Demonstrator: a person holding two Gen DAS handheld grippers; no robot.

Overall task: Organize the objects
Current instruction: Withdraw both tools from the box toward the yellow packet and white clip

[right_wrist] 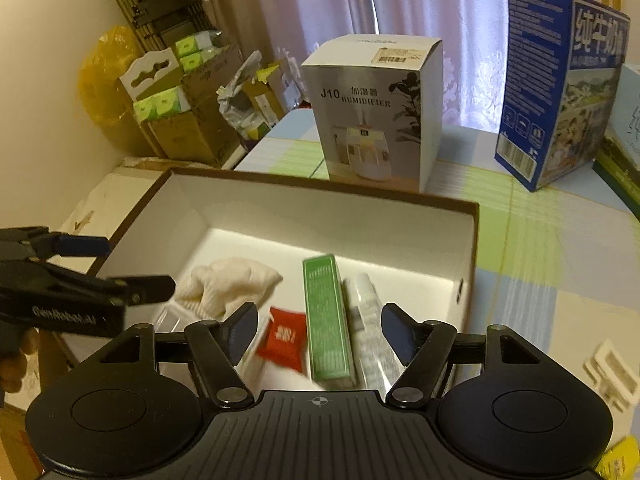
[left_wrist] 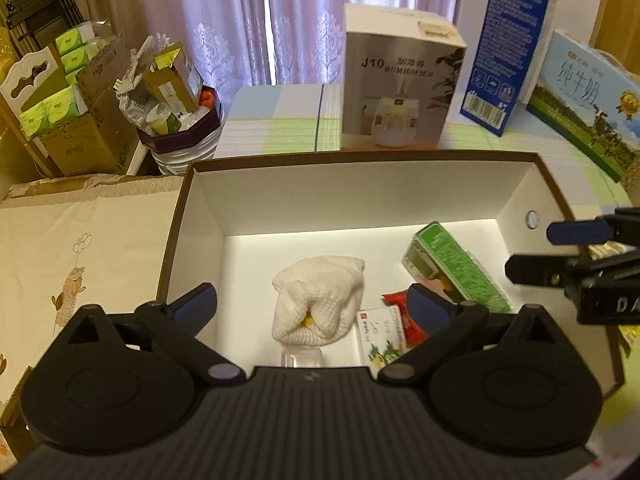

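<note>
Box: my open cardboard box (left_wrist: 532, 184) sits on the bench (right_wrist: 532, 240), white inside with a brown rim, and everything I'm sorting lies on its floor.
Sock bundle: a rolled white sock (left_wrist: 316, 300) lies near the middle of the box, a bit of yellow showing in its fold.
Green carton: a long green carton (right_wrist: 326, 316) lies flat to the right of the sock.
Tube: a white tube (right_wrist: 370, 328) lies just beside the green carton, on the side nearer the box's right wall.
Red packet: a small red packet (right_wrist: 286, 338) lies between the sock and the green carton.
Card: a white printed card (left_wrist: 382, 332) lies beside the red packet; its far end is hidden behind my left tongs.
Left tongs: my left tongs (left_wrist: 314, 302) are spread wide above the sock, pinching nothing, pads clear of it.
Right tongs: my right tongs (right_wrist: 320, 330) stand partly open over the red packet, green carton and tube, gripping none of them.
Behind the box: a white humidifier box (left_wrist: 400, 80) stands upright just past the far rim.
Further right: a tall blue carton (right_wrist: 552, 92) stands on the bench, well apart from my box.
</note>
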